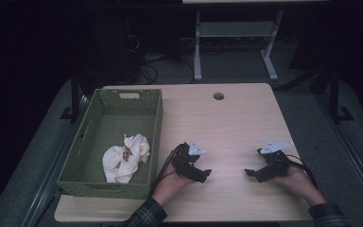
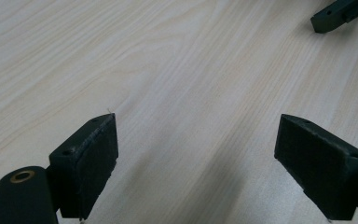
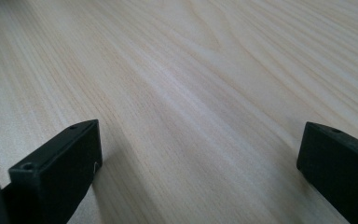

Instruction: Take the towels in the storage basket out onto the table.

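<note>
On the table (image 1: 236,118) we rest both hands, left gripper (image 1: 203,176) and right gripper (image 1: 251,173) spread, empty (high view adds a cloth (image 1: 125,163) in the basket (image 1: 156,127)).

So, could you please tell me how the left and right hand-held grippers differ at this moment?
The left hand-held gripper sits beside the basket holding the cloth, while the right hand-held gripper is farther off, toward the table's right side. The left points rightward and the right points leftward, so they face each other. Both have their jaws wide open, hold nothing and are low over bare wood.
</note>
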A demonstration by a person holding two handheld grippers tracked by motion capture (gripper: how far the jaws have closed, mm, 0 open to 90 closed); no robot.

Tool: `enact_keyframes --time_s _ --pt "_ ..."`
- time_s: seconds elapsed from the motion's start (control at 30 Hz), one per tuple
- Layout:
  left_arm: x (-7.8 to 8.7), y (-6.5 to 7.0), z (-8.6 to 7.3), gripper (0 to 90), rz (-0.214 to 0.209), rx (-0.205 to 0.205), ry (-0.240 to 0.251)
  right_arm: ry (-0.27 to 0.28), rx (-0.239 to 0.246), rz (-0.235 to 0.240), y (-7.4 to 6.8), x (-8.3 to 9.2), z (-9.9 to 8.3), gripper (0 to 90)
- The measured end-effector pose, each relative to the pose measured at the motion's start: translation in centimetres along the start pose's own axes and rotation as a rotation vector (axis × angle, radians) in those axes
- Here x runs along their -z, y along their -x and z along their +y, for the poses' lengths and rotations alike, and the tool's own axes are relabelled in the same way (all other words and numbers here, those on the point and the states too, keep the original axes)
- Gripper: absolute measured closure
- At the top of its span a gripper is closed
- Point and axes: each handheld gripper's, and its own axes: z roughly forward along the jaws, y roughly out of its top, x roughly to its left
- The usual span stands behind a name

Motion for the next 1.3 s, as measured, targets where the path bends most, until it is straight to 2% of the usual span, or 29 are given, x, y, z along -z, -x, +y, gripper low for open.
enact_keyframes --time_s 0.37,0.47,0.93,1.3 --pt "0.7 0.0 0.5 12.8 0.005 0.005 0.006 0.0 -0.001 0.0 0.0 0.0 0.0 0.0" --pt "0.9 0.2 0.7 12.8 0.005 -0.004 -0.009 0.0 0.0 0.0 0.0 0.0 0.0 0.0" --pt "2.0 0.3 1.7 12.8 0.004 -0.004 0.004 0.0 0.0 0.0 0.0 0.0 0.0 0.0" --pt "3.0 -0.2 2.7 12.8 0.018 -0.004 0.008 0.0 -0.001 0.0 0.0 0.0 0.0 0.0"
